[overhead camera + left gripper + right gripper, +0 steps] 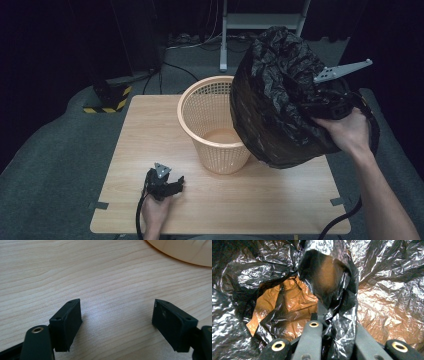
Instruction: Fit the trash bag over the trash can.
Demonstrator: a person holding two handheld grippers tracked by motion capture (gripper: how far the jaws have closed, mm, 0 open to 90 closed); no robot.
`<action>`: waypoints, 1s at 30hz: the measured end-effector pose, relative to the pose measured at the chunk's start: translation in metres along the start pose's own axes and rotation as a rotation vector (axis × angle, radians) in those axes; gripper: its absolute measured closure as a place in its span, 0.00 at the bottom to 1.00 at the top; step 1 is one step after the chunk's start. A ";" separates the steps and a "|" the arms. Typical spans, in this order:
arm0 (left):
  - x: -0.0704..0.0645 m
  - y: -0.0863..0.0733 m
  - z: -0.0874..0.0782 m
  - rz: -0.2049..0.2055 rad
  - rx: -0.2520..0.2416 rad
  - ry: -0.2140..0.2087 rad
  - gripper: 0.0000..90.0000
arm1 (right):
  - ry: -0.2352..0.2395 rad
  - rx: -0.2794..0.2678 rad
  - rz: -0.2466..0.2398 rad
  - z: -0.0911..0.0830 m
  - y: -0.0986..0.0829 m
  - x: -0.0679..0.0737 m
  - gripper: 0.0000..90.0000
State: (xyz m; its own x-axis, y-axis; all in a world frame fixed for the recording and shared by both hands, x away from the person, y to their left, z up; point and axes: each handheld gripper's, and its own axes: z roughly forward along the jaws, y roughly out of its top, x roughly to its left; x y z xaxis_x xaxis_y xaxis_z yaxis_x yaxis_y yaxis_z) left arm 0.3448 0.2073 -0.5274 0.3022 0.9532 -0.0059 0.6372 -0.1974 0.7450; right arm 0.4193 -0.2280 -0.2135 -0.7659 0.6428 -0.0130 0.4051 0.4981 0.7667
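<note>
A large crinkled black plastic bag [280, 100] hangs in the air over the right side of a peach mesh basket [210, 125], which stands upright on the wooden table [150, 130]. My right gripper [320, 102] is shut on a fold of the black plastic bag [332, 290], which surrounds its jaws in the right gripper view. My left gripper [172, 186] rests low on the table near the front edge, left of the basket. Its jaws stand wide apart with bare wood between them; my left gripper [117, 322] holds nothing. The basket's base [185, 252] curves in at the top right of that view.
Grey carpet surrounds the table. A black-and-yellow striped block [107, 100] lies on the floor at the back left, and a white metal frame leg [223, 35] with cables stands behind the basket.
</note>
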 end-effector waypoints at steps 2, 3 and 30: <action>0.000 0.000 0.000 0.000 0.000 0.000 0.26 | 0.004 0.001 -0.007 0.003 0.003 0.002 0.98; 0.000 0.000 0.000 0.000 0.001 0.000 0.26 | 0.008 0.000 -0.010 0.004 0.005 0.003 0.98; 0.000 0.000 0.000 0.000 0.001 0.000 0.26 | 0.064 0.025 -0.053 0.039 0.038 0.021 0.98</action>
State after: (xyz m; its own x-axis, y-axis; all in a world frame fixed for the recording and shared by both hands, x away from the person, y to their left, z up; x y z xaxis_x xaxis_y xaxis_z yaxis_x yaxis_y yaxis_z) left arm 0.3448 0.2074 -0.5274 0.3022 0.9532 -0.0062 0.6378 -0.1973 0.7445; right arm 0.4377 -0.1731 -0.2096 -0.8167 0.5770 -0.0115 0.3747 0.5454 0.7498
